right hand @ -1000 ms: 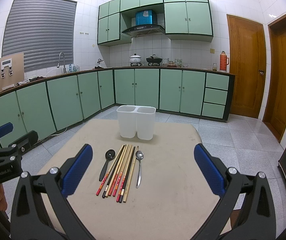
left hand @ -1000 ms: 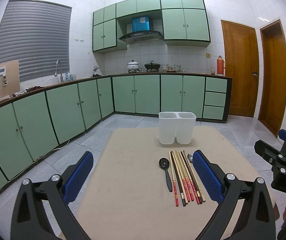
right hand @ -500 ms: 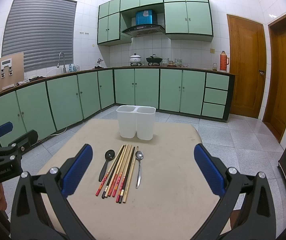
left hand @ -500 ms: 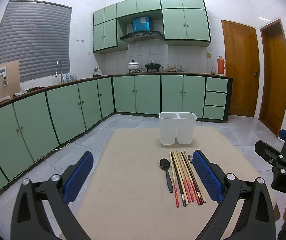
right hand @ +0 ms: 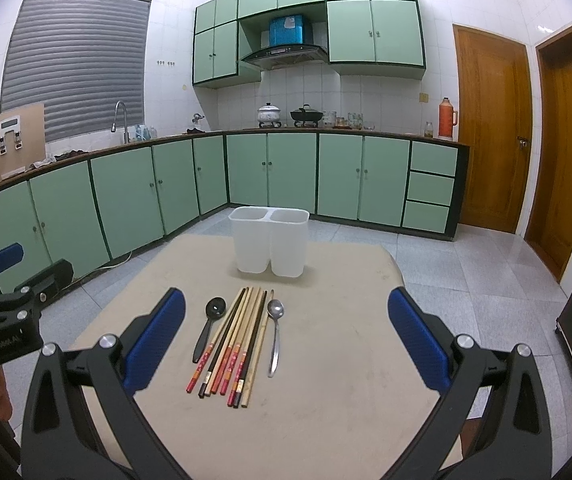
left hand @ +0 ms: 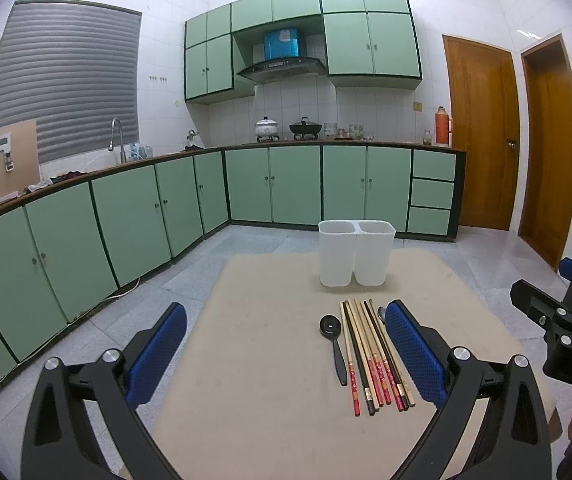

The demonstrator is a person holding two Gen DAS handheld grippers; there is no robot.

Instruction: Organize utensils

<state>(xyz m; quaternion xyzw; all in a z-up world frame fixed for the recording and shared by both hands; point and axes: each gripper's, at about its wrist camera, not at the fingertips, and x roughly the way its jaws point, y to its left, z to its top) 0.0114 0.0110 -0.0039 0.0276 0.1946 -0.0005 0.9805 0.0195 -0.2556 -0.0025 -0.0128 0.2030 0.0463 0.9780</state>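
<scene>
Green-cabinet kitchen surrounds a beige worktop (right hand: 326, 420). Left tongs (left hand: 286, 354) and right tongs (right hand: 286, 342) both hover spread wide, gripping nothing. Between the right tongs' pads lie a black spoon (right hand: 208, 325), a bundle of chopsticks (right hand: 233, 344) and a steel spoon (right hand: 274, 332), side by side. Beyond them stands a white two-compartment holder (right hand: 269, 244), upright.

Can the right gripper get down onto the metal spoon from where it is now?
Probably yes. The right gripper is open and empty, and the metal spoon lies flat on the table between its fingers, at the right edge of the chopsticks, with bare table on its other side.
</scene>
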